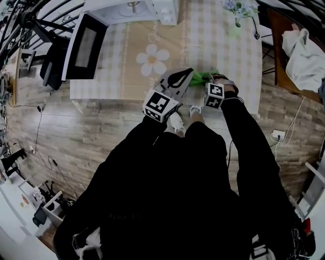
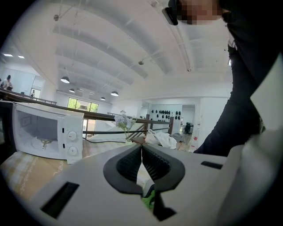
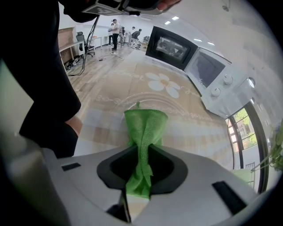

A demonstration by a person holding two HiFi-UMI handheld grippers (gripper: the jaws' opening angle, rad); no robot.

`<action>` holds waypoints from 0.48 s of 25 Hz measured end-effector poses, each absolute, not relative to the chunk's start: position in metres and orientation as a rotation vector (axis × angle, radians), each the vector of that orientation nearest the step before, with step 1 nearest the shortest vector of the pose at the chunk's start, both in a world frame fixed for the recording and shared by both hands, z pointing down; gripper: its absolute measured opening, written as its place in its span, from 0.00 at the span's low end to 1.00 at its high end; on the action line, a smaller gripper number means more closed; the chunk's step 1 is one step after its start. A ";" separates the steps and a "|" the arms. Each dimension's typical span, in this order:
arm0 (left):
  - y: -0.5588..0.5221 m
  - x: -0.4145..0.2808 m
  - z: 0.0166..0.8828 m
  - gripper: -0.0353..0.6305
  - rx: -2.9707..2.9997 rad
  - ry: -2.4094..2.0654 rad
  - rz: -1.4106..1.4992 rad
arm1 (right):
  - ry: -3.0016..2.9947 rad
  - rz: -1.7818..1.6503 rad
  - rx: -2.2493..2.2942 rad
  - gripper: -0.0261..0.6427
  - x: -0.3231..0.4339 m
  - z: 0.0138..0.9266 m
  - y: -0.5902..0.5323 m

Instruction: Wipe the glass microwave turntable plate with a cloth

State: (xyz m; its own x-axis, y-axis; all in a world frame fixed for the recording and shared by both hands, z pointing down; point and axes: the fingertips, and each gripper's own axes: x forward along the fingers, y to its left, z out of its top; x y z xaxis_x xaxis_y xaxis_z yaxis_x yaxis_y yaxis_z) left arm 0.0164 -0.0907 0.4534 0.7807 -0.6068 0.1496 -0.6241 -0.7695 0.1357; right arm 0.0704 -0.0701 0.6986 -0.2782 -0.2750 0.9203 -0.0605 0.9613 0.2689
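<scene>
Where the checked, daisy-printed surface (image 1: 132, 66) meets the wood-plank floor (image 1: 76, 137), a white microwave (image 1: 132, 10) stands open at 12 o'clock, with a flower vase (image 1: 236, 18) at 1. The right gripper (image 1: 212, 78) has its fingers clamped on a green cloth (image 3: 143, 128) near the surface's 5 o'clock edge. The left gripper (image 1: 190, 72) has its fingers pressed tip to tip, gripping nothing. The glass plate cannot be made out.

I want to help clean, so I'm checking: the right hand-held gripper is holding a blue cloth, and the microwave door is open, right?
Not quite. The cloth is green, not blue; the right gripper view shows it pinched in the right hand-held gripper. The microwave door is open, as you said.
</scene>
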 end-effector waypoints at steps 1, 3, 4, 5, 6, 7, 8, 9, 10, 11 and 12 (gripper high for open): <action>-0.089 0.017 0.453 0.09 2.796 -0.974 0.146 | -1.851 -0.212 0.239 0.17 0.070 0.699 -0.064; -0.085 0.018 0.453 0.09 2.797 -0.972 0.147 | -1.857 -0.219 0.230 0.17 0.068 0.699 -0.053; -0.084 0.019 0.454 0.08 2.799 -0.969 0.147 | -1.860 -0.224 0.227 0.17 0.068 0.700 -0.048; -0.083 0.020 0.454 0.09 2.801 -0.967 0.148 | -1.863 -0.224 0.222 0.17 0.068 0.700 -0.044; -0.082 0.021 0.453 0.09 2.803 -0.965 0.148 | -1.864 -0.219 0.214 0.17 0.067 0.700 -0.038; -0.081 0.022 0.453 0.09 2.804 -0.963 0.148 | -1.864 -0.212 0.205 0.17 0.068 0.701 -0.033; -0.080 0.023 0.452 0.09 2.805 -0.962 0.147 | -1.861 -0.207 0.198 0.17 0.068 0.701 -0.028; -0.080 0.024 0.452 0.08 2.807 -0.961 0.146 | -1.861 -0.203 0.192 0.17 0.068 0.702 -0.024; -0.079 0.024 0.451 0.09 2.809 -0.959 0.146 | -1.864 -0.196 0.184 0.17 0.067 0.701 -0.020; -0.079 0.025 0.450 0.09 2.810 -0.959 0.145 | -1.871 -0.185 0.170 0.17 0.066 0.700 -0.015; -0.078 0.026 0.450 0.09 2.811 -0.958 0.145 | -1.876 -0.175 0.153 0.17 0.064 0.698 -0.010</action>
